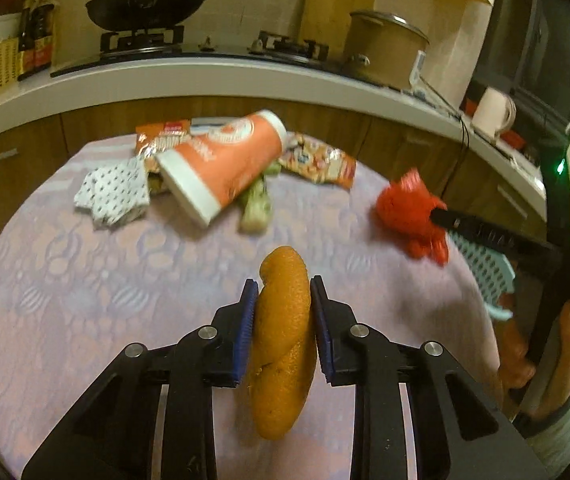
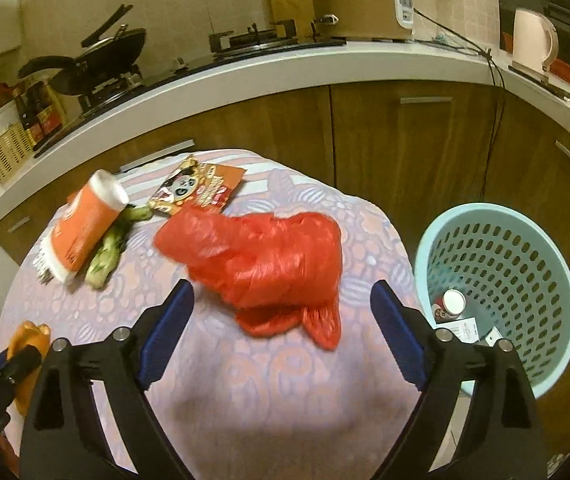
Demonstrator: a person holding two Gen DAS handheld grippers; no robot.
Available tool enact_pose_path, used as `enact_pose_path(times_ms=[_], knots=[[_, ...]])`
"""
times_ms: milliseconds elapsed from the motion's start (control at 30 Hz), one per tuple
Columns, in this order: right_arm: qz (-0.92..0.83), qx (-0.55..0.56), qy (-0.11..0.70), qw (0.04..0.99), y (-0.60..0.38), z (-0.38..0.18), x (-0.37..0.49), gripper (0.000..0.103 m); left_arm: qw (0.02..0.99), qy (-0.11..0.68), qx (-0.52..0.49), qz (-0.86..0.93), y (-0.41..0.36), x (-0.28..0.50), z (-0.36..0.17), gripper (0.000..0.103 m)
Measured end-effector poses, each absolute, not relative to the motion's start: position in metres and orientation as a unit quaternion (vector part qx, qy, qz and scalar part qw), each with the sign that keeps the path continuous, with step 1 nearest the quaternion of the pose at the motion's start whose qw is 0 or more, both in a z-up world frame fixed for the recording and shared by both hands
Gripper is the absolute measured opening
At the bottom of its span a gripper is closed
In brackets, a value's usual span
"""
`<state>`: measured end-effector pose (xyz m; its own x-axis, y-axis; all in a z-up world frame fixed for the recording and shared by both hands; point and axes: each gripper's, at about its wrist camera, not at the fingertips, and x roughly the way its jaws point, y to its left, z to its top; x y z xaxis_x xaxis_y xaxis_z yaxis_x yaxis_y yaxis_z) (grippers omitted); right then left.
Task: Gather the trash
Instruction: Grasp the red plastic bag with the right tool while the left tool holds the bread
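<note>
My left gripper point(image 1: 281, 296) is shut on an orange peel point(image 1: 283, 344) and holds it above the patterned tablecloth point(image 1: 85, 280). My right gripper point(image 2: 281, 300) is open, its blue pads either side of a crumpled red plastic bag point(image 2: 269, 260) lying on the table; the bag also shows in the left wrist view point(image 1: 409, 216). An orange paper cup point(image 1: 221, 164), a green vegetable stalk point(image 1: 257, 204), snack wrappers point(image 1: 321, 162) and a dotted paper point(image 1: 113, 192) lie at the table's far side. A light blue perforated trash basket point(image 2: 501, 280) stands right of the table.
The basket holds a can point(image 2: 451, 304) and paper scraps. Behind the table runs a white counter point(image 2: 285, 68) with wooden cabinets, a stove with a wok point(image 1: 145, 8), a rice cooker point(image 2: 359, 0) and a kettle point(image 2: 533, 40).
</note>
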<state>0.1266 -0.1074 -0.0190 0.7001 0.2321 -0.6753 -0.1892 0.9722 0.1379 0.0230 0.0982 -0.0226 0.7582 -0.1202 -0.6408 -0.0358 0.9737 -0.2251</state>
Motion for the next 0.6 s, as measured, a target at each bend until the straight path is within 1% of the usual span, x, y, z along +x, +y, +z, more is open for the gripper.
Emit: enact_pose_path(times_ms=[233,267,300,333,433,467,600], knots=[[0.127,0.046,0.398,0.907,-0.101,-0.044,0.156,0.087,0.934,0.332,-0.127,-0.022,0.1,0.04,-0.04,0.025],[0.128,0.042,0.402,0.906,-0.1,-0.047,0.158,0.083,0.933,0.334,-0.129,-0.021,0.099,0.04,-0.042,0.025],[0.131,0.039,0.403,0.905,-0.097,-0.047,0.158,0.078,0.932,0.337,-0.131,-0.02,0.1,0.041,-0.044,0.026],[0.136,0.035,0.399,0.906,-0.095,-0.046,0.158,0.066,0.932,0.335,-0.136,-0.022,0.102,0.04,-0.043,0.026],[0.133,0.028,0.39,0.911,-0.093,-0.044,0.154,0.054,0.931,0.333,-0.146,-0.027,0.105,0.04,-0.043,0.026],[0.134,0.028,0.386,0.912,-0.094,-0.043,0.152,0.051,0.93,0.334,-0.148,-0.027,0.106,0.04,-0.044,0.026],[0.135,0.035,0.368,0.919,-0.099,-0.036,0.144,0.047,0.932,0.333,-0.143,-0.028,0.105,0.039,-0.043,0.026]])
